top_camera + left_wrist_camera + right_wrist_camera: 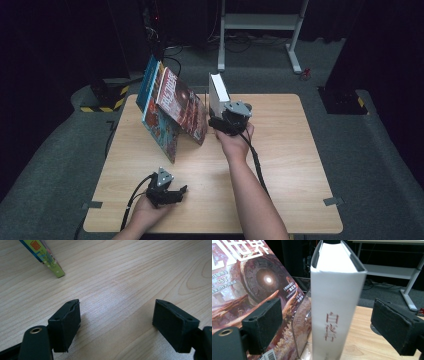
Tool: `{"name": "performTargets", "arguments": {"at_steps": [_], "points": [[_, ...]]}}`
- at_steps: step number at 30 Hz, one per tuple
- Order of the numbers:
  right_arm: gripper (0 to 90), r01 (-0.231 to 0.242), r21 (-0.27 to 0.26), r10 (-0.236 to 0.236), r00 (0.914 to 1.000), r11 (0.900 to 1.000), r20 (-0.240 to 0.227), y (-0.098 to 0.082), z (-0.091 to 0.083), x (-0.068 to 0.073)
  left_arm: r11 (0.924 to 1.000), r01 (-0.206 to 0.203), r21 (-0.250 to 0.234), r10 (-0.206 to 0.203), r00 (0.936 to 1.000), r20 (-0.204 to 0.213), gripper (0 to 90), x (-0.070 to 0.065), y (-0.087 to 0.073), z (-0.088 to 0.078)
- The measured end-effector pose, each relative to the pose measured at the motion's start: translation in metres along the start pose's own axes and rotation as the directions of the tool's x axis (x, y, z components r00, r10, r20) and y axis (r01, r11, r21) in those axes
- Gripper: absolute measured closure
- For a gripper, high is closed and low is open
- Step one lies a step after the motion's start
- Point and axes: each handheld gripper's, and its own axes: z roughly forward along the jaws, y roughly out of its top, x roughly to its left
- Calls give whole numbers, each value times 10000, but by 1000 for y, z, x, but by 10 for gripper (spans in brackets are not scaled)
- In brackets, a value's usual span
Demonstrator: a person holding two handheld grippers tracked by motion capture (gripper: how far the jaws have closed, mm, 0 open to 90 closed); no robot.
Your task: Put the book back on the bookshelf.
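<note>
The white book point(335, 302) stands upright on the table point(280, 165), just right of the red book point(181, 102) that leans against the blue book point(149, 82) and close beside a clear bookend point(301, 322). The right gripper point(227, 120) sits just in front of the white book, its spine between the spread jaws, pads clear of both covers. The left gripper point(172, 192) rests near the table's front edge, well apart from the white book, jaws apart around nothing.

floor: grey carpet point(380, 165) | table point(300, 165): light wood | backdrop: black curtains point(50, 45) | far: white frame point(260, 22), cables point(235, 45) | hazard-striped bases point(107, 97) at both sides | light: dim
</note>
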Motion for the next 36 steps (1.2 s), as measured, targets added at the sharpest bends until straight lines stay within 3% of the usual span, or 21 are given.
{"name": "performTargets", "arguments": {"at_steps": [9, 18, 28, 36], "points": [[94, -91, 197, 92, 10000, 9998, -21, -13, -18, -14, 10000, -26, 29, 26, 10000, 4, 223, 0, 0, 0], [93, -49, 379, 50, 10000, 9993, -36, -38, -41, -31, 10000, 53, 8, -53, 10000, 42, 223, 0, 0, 0], [95, -107, 942, 132, 9996, 9955, -266, -79, -75, -49, 10000, 65, 13, -65, 10000, 21, 222, -1, 0, 0], [96, 110, 1827, -65, 9997, 9831, -252, -121, -113, -62, 10000, 65, 11, -65, 10000, 22, 223, -1, 0, 0]]}}
